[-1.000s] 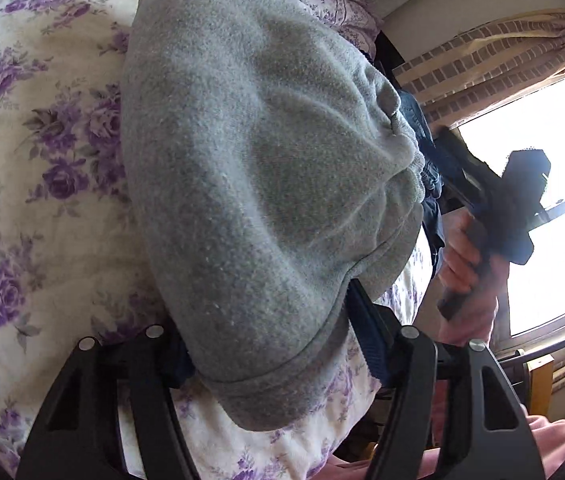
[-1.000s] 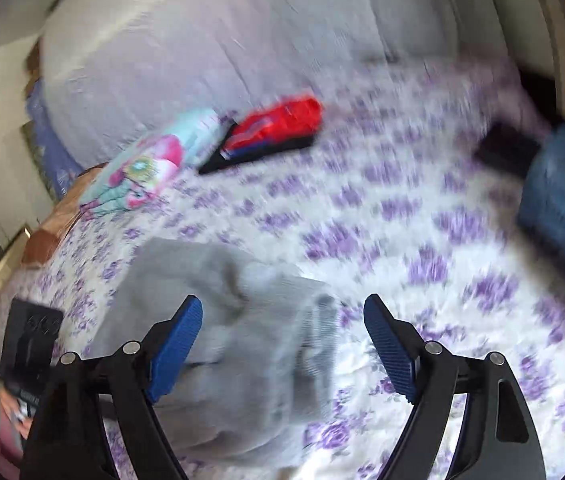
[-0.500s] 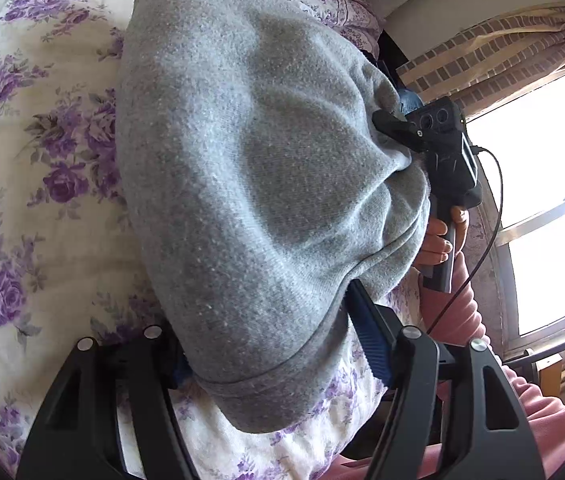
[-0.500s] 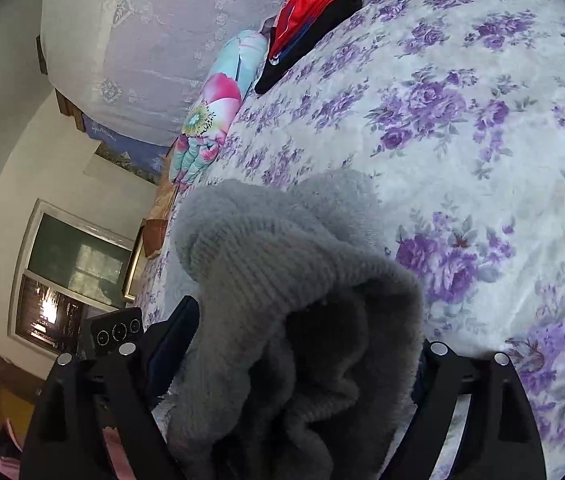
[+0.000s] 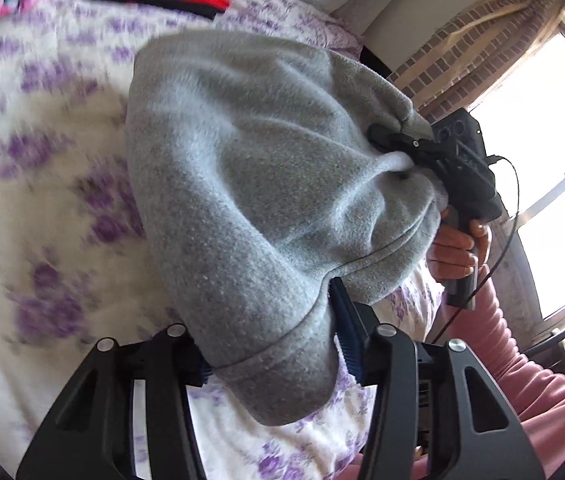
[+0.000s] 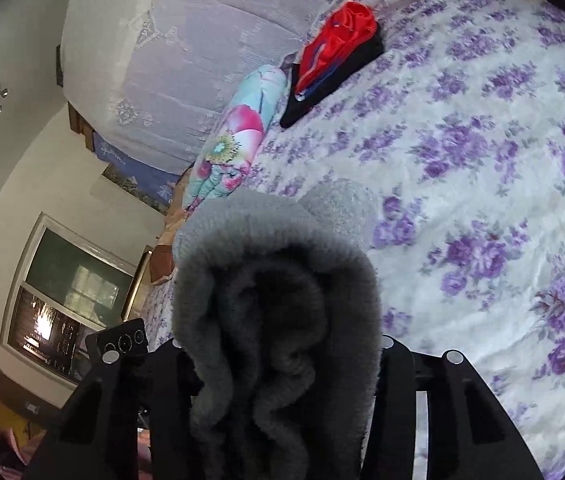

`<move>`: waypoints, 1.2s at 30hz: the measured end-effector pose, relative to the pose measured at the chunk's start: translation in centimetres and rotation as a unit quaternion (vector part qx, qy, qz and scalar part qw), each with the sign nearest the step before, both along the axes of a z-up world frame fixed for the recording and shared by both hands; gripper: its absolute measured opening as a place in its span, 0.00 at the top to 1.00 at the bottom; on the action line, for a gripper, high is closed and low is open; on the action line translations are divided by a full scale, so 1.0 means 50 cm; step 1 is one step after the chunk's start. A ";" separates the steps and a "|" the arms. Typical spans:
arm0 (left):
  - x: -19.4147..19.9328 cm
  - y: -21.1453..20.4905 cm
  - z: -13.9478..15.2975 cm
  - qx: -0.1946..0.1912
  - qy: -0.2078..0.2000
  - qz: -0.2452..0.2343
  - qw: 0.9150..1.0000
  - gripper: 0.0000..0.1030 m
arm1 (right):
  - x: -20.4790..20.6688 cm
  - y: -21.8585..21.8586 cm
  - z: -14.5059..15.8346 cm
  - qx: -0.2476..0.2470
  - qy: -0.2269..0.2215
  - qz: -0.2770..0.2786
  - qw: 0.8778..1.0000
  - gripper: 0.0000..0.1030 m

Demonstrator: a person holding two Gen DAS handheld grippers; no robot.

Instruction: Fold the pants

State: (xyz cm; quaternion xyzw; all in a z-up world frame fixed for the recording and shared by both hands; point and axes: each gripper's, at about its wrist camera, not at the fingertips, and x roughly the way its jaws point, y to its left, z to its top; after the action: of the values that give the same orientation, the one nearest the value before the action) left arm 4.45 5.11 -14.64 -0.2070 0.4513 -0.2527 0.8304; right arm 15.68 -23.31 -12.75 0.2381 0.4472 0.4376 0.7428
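The grey fleece pants lie bunched on the purple-flowered bedspread. My left gripper is shut on the pants' near hem, which drapes over and hides its fingertips. My right gripper pinches the far edge of the pants at the right, held by a hand. In the right wrist view the pants fill the space between the jaws of my right gripper as a thick bundle of folds; its fingertips are hidden by the cloth.
A folded red and black garment lies at the far side of the bed, next to a flowered pillow. A window with a curtain is at the right. The person's pink-clothed legs are beside the bed.
My right gripper has come in from the window side and closed on the far edge of the pants. The pants are lifted and gathered, and the left view has shifted up the bed.
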 end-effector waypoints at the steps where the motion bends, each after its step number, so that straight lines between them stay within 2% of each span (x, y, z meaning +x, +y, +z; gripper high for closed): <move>1: 0.000 0.011 0.015 0.005 -0.010 -0.001 1.000 0.54 | -0.001 0.012 0.022 0.001 -0.013 0.001 1.000 0.54; 5: 0.022 0.081 0.105 0.038 -0.070 0.010 0.997 0.54 | 0.049 0.089 0.116 0.036 -0.051 0.012 0.998 0.54; 8: 0.066 0.135 0.175 0.089 -0.119 0.026 0.989 0.54 | 0.128 0.157 0.162 0.056 -0.063 0.015 0.996 0.54; 12: 0.152 0.199 0.201 0.120 -0.138 0.041 0.982 0.54 | 0.248 0.230 0.167 0.065 -0.059 0.019 0.996 0.54; 14: 0.199 0.232 0.183 0.117 -0.127 0.045 0.984 0.53 | 0.302 0.262 0.139 0.059 -0.057 0.015 0.997 0.53; 16: 0.260 0.258 0.133 0.112 -0.098 0.049 0.988 0.53 | 0.354 0.290 0.079 0.040 -0.041 0.008 0.998 0.53; 18: 0.316 0.288 0.042 0.088 -0.045 0.056 0.994 0.51 | 0.400 0.312 -0.006 0.012 0.000 -0.001 1.000 0.52; 20: 0.354 0.313 -0.064 0.054 0.016 0.061 0.997 0.42 | 0.429 0.318 -0.107 -0.019 0.042 -0.019 0.999 0.52; 21: 0.349 0.323 -0.065 0.030 0.000 0.058 0.998 0.41 | 0.427 0.308 -0.116 0.009 0.018 -0.020 1.000 0.52; 22: 0.348 0.323 -0.049 0.033 -0.002 0.051 0.998 0.40 | 0.424 0.301 -0.110 0.030 0.012 -0.012 0.999 0.47; 23: 0.344 0.321 -0.035 0.050 -0.004 0.050 0.998 0.38 | 0.425 0.298 -0.105 0.034 0.023 -0.012 0.999 0.42; 25: 0.324 0.316 -0.024 0.101 -0.033 0.072 0.992 0.18 | 0.420 0.295 -0.086 0.004 0.017 -0.017 1.000 0.37; 26: 0.317 0.312 -0.023 0.128 -0.039 0.084 0.987 0.17 | 0.413 0.289 -0.075 -0.010 0.008 -0.024 1.000 0.33; 29: 0.292 0.307 0.018 0.158 -0.058 0.094 0.981 0.19 | 0.378 0.252 -0.037 -0.021 -0.025 -0.038 0.999 0.33; 31: 0.255 0.309 0.068 0.176 -0.102 0.114 0.972 0.19 | 0.343 0.221 -0.004 -0.023 -0.053 -0.060 0.997 0.32; 33: 0.227 0.304 0.124 0.195 -0.153 0.135 0.959 0.19 | 0.302 0.206 0.039 0.003 -0.106 -0.063 0.992 0.32; 34: 0.216 0.306 0.139 0.196 -0.176 0.135 0.955 0.19 | 0.290 0.209 0.055 0.021 -0.127 -0.058 0.990 0.32; 35: 0.216 0.292 0.158 0.195 -0.191 0.130 0.953 0.19 | 0.277 0.217 0.076 0.054 -0.145 -0.044 0.987 0.32; 36: 0.227 0.270 0.168 0.191 -0.196 0.115 0.955 0.19 | 0.274 0.229 0.087 0.083 -0.149 -0.027 0.985 0.32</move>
State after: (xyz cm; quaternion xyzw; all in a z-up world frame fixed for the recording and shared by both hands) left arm 15.79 18.63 -6.24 -0.0414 0.2929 -0.0998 0.9500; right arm 29.39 -11.88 -8.38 0.2432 0.2872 0.4836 0.7902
